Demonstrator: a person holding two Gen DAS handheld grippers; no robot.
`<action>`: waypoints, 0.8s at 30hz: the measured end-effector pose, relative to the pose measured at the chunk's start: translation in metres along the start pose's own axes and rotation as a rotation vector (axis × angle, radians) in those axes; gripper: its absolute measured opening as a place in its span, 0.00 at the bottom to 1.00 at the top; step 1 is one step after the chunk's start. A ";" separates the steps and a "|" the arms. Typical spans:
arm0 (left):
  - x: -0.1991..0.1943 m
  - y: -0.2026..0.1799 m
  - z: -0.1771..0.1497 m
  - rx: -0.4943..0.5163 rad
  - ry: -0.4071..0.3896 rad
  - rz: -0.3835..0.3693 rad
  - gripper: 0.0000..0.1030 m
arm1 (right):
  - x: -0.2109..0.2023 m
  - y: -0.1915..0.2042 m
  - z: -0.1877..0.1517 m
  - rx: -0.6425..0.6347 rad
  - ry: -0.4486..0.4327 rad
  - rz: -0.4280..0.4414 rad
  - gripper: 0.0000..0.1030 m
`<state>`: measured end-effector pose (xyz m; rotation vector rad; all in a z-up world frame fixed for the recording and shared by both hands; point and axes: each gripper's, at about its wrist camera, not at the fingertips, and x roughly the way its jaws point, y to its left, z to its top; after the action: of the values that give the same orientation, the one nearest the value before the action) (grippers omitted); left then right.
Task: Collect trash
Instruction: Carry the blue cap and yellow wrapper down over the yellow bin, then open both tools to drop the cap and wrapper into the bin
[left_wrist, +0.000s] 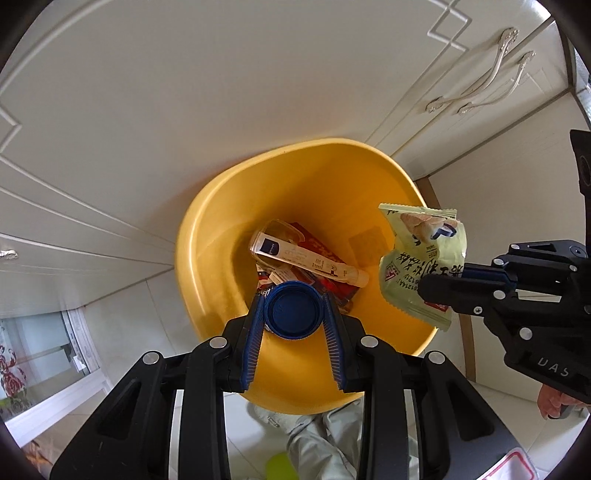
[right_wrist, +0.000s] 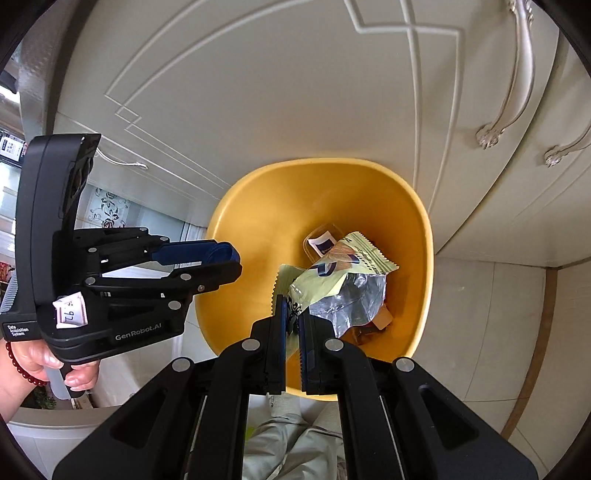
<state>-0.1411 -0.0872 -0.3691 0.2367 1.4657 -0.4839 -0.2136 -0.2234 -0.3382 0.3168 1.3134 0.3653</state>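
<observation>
Trash for this round came in two pieces, both poised over the round yellow plastic bin (left_wrist: 207, 236) that stood against the cream cabinet doors (left_wrist: 155, 96). The left gripper (left_wrist: 293, 314), aimed straight down above the bin's near rim, had its ribbed blue pads pinching a round dark-blue plastic lid (left_wrist: 293, 310) by its edges, so a release would likely drop it inside. The right gripper (right_wrist: 291, 321), slanting in over the bin's right side, had its fingers pressed tight on one edge of a crumpled pale-green snack wrapper with a silver lining (right_wrist: 340, 280), which hung over the opening. At the bin's bottom lay a white tube (left_wrist: 310, 258) and red packaging (left_wrist: 325, 251). Both pieces seemed ready to drop.
</observation>
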 end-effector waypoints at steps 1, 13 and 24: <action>0.003 0.000 -0.001 0.000 0.005 0.003 0.31 | 0.003 -0.001 0.000 0.003 0.007 0.003 0.06; 0.024 0.007 -0.009 -0.027 0.046 -0.010 0.31 | 0.030 -0.014 0.004 0.025 0.058 0.015 0.06; 0.016 0.006 -0.012 -0.032 0.000 -0.037 0.48 | 0.021 -0.022 0.004 0.053 0.025 0.016 0.64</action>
<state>-0.1485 -0.0789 -0.3869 0.1848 1.4791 -0.4904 -0.2039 -0.2340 -0.3656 0.3679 1.3471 0.3492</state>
